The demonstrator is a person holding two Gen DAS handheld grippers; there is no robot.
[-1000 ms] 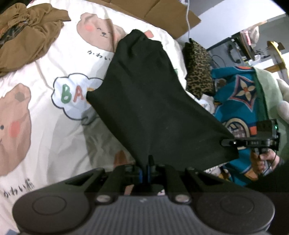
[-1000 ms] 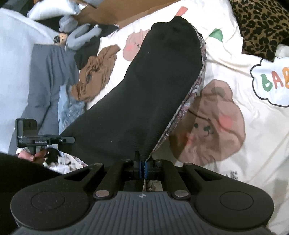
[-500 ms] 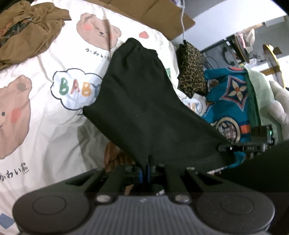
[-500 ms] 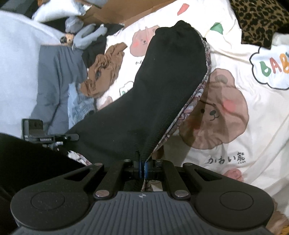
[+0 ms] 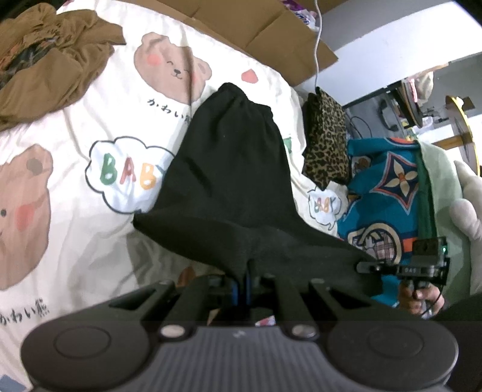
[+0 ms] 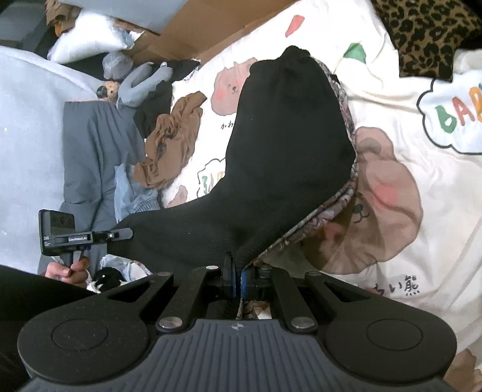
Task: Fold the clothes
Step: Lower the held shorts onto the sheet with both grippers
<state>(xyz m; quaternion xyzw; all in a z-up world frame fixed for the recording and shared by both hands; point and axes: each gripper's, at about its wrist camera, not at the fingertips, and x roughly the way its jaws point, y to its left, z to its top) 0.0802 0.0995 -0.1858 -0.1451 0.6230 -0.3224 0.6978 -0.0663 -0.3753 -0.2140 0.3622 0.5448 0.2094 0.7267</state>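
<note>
A black garment [image 5: 235,181] with a patterned lining hangs stretched above the bear-print bedsheet [image 5: 60,187], its far gathered end resting on the sheet. My left gripper [image 5: 244,273] is shut on one near corner of it. My right gripper [image 6: 236,273] is shut on the other near corner of the black garment [image 6: 286,144], where the paisley lining shows along the right edge. Each gripper appears in the other's view, the right gripper [image 5: 366,267] at the cloth's right corner and the left gripper [image 6: 126,232] at its left corner, both held by a person's hand.
A crumpled brown garment [image 5: 51,57] lies at the sheet's far left. A leopard-print cloth [image 5: 327,141] and a teal patterned fabric [image 5: 385,193] lie right. Cardboard [image 5: 259,27] lines the far edge. Grey and blue clothes [image 6: 96,150] pile beside the bed.
Both grippers have lowered and drawn the near edge of the black garment back, so it sags more and its far end lies closer on the sheet.
</note>
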